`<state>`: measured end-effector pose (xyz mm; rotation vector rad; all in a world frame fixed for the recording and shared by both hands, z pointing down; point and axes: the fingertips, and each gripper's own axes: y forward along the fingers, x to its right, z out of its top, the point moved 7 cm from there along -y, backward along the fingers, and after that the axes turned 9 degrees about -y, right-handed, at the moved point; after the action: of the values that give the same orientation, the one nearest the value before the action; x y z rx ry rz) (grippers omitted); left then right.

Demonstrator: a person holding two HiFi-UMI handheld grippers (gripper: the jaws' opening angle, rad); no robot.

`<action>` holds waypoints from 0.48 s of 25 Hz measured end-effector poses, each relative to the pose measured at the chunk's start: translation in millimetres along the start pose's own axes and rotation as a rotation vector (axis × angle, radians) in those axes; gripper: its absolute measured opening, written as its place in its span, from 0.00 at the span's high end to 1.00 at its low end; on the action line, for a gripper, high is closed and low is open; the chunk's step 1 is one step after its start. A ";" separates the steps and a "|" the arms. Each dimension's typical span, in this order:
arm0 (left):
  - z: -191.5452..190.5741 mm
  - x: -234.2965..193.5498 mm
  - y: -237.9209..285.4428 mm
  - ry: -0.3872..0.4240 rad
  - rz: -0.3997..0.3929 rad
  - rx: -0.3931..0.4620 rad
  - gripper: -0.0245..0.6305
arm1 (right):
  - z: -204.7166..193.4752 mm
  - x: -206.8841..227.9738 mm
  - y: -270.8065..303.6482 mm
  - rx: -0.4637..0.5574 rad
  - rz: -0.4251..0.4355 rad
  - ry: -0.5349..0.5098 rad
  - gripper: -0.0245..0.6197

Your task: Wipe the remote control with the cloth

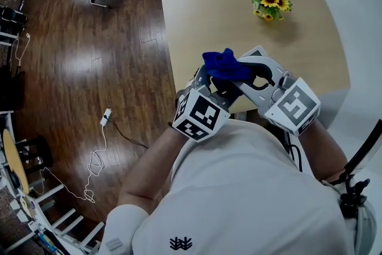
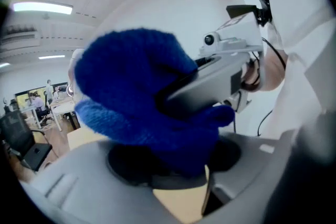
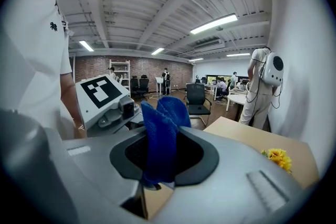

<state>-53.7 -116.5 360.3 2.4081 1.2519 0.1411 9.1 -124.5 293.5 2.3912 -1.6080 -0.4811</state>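
1. The blue cloth [image 1: 225, 65] is held up in the air between the two grippers, over the near edge of the desk [image 1: 239, 3] and close to the person's chest. It does not touch the desk.
2. The right gripper [image 3: 157, 173] has its jaws pressed onto a folded part of the cloth. In the right gripper view the fold stands upright out of the jaws.
3. The left gripper [image 2: 178, 178] faces the right one. The cloth's lower bulge sinks between the left jaws, which stand close around it. I cannot tell whether they pinch the cloth itself or something covered by it.
4. No view plainly shows the remote control. In the left gripper view a grey slab [image 2: 215, 78] runs into the cloth from the right gripper's side. It may be that gripper's own jaw or the remote, and I cannot tell which.
5. The cloth looks like thick, soft knit. It should be light and limp, and it will probably sag and bunch. I would hold it by a doubled fold, as the right jaws do, leaving a loose pad free for rubbing.
6. A remote should be stiff, light and smooth. I would clamp it across its narrow sides near one end, firmly enough that the rubbing does not twist it loose.
7. A small bunch of sunflowers [image 1: 271, 0] stands well apart, toward the far right corner of the desk.
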 end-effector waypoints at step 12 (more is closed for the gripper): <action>-7.9 -3.4 -9.1 -0.011 0.021 0.015 0.55 | -25.2 42.9 -33.0 -0.049 -0.176 -0.032 0.83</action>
<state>-64.8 -112.1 364.0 2.4326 1.2271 0.1252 61.9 -151.8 298.7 2.5122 -1.3872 -0.5863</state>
